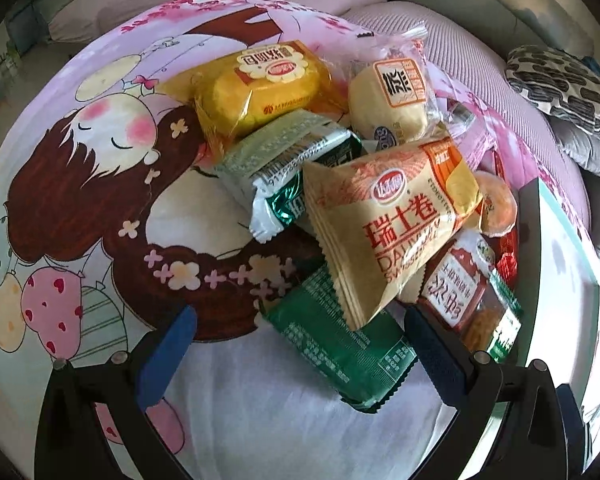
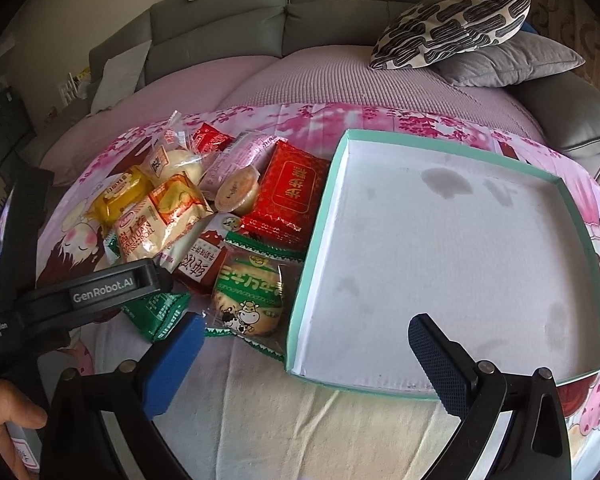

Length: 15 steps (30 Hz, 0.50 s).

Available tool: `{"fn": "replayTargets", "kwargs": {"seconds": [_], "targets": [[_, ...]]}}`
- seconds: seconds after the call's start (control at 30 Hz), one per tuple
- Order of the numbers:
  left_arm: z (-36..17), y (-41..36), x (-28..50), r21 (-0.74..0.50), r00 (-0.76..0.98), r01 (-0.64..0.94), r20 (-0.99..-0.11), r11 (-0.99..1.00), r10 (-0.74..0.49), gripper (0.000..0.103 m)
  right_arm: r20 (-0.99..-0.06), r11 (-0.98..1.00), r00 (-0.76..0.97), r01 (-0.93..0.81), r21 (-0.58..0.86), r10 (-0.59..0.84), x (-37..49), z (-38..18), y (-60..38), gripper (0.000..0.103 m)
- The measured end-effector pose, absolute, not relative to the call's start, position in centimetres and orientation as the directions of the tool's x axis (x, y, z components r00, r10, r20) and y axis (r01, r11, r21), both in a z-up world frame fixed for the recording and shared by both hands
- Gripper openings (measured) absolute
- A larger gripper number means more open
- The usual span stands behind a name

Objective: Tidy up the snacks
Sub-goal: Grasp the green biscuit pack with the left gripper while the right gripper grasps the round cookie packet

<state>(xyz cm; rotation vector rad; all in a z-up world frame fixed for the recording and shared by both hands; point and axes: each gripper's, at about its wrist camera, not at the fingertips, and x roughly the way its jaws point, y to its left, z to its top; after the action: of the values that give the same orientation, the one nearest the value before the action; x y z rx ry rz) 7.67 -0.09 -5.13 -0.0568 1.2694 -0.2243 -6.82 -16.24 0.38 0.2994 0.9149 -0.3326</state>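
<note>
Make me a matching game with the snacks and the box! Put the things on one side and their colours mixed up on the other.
Things:
1. Flat square packet beside the box
2. Box rim
3. Round jelly cup
4. Bun packet at the far end of the pile

Colours:
A. yellow
B. red
C. teal green
D. pale orange

Pairs: 1-B, 2-C, 3-D, 4-A

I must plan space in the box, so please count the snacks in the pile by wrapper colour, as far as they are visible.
Red packs: 3
Green packs: 3
Yellow or orange packs: 2
Clear or pale packs: 2
Jelly cup: 1
Total visible: 11; more may lie hidden underneath.
</note>
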Motion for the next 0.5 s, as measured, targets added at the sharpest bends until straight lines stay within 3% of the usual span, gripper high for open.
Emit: {"fn": "replayTargets", "kwargs": {"seconds": [0.37,0.5], "targets": [[-5.3,3.6,6.0,-0.135,0.284,0.116,-0.945,0.984,-0.164,0.103,-0.795,0.921,0.601,0.351,0.169,-0.084,-6.2,0.4,-15.5,0.101],[-5.3,4.0,6.1,-0.128,0.294,0.118,-0.943,0.985,-0.158,0.103,-0.8,0.934,0.597,0.318,0.161,-0.065,-5.3,0.3,-14.4,0.094]]}}
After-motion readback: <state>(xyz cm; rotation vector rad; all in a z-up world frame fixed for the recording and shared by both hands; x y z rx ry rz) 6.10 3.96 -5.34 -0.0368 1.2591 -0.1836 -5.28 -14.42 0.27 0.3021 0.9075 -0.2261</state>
